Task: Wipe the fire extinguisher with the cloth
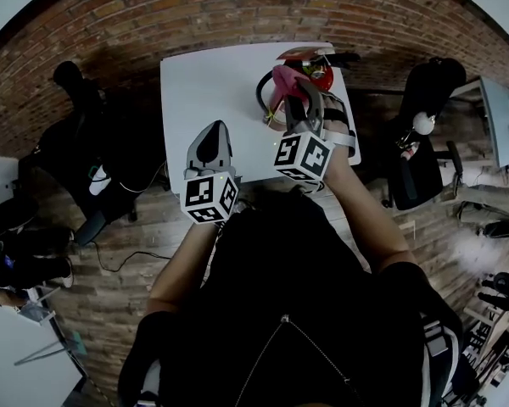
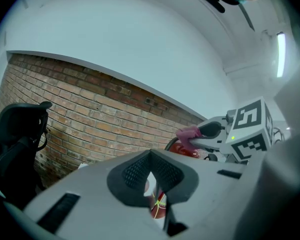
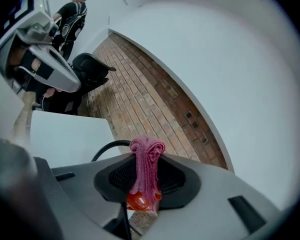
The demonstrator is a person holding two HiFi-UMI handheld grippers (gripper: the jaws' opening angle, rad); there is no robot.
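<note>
The right gripper [image 3: 146,173] pinches a bunched pink knitted cloth [image 3: 147,160] over the red fire extinguisher [image 1: 316,73] at the white table's [image 1: 205,83] far side, and with the left gripper [image 2: 151,173] closed, empty and apart, a push may topple the unsteadied extinguisher.

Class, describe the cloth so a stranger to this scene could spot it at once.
Find the white table by the brick wall; a red fire extinguisher sits near its far right corner. Beside its top, the right gripper pinches the cloth, the only pink thing there.
</note>
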